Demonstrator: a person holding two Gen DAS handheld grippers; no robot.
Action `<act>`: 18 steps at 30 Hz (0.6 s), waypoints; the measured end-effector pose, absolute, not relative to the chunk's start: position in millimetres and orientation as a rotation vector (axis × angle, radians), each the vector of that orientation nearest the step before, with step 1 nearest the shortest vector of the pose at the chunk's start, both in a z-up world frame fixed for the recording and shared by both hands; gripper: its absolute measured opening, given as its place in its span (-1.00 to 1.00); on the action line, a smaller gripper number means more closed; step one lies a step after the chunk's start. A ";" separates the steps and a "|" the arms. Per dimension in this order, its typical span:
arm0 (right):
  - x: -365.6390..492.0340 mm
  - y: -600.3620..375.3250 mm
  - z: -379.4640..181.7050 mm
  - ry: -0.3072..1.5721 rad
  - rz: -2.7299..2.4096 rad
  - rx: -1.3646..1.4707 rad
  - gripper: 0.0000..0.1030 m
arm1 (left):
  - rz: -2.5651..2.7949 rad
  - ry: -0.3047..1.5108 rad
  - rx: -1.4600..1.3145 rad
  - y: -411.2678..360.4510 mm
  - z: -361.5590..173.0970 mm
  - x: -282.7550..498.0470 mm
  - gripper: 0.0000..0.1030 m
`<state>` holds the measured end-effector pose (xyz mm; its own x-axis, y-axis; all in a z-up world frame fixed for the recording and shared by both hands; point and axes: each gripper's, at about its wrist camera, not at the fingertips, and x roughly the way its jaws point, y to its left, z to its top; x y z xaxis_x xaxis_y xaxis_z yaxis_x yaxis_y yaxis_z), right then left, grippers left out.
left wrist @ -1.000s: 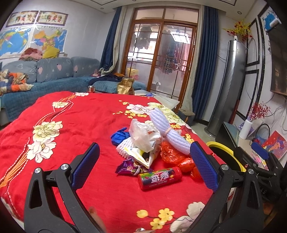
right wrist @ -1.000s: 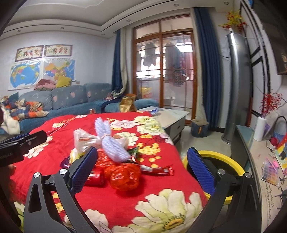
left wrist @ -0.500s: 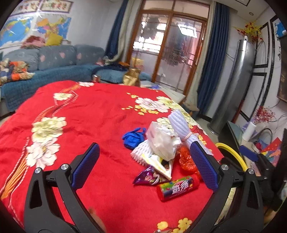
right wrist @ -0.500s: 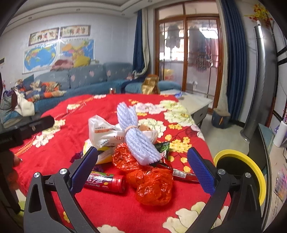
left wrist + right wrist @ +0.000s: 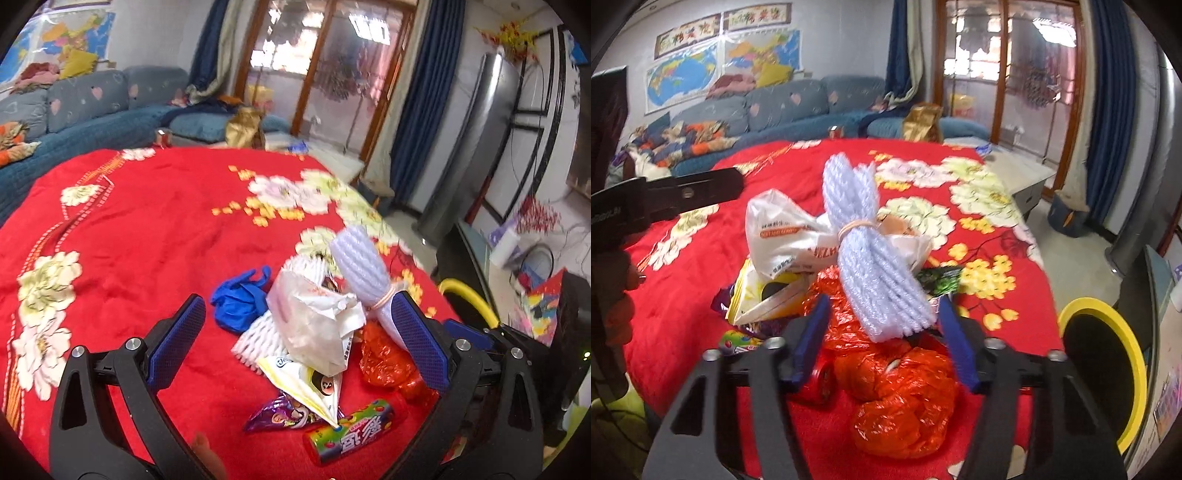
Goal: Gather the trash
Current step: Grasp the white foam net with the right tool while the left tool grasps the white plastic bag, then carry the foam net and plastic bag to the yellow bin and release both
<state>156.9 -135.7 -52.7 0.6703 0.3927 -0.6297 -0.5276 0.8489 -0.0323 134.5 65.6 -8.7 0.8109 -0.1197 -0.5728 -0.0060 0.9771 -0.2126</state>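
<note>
Only the left wrist view shows the blue glove [image 5: 240, 301].

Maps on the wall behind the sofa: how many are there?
2. A world map hangs on the left and a second map right beside it, both under the framed calligraphy strips. More could be outside the picture.

Under me, plush red cloth bedspread [image 5: 701, 314]; crinkly glossy orange plastic bag [image 5: 905, 402]; ribbed lilac foam netting [image 5: 875, 258]; shiny candy tube [image 5: 351, 432]; my matt black plastic frames.
</note>
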 end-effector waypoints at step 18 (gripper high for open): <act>162.2 -149.7 -38.0 0.619 0.541 -0.097 -0.70 | -0.108 0.736 -0.191 54.9 -25.7 159.2 -0.48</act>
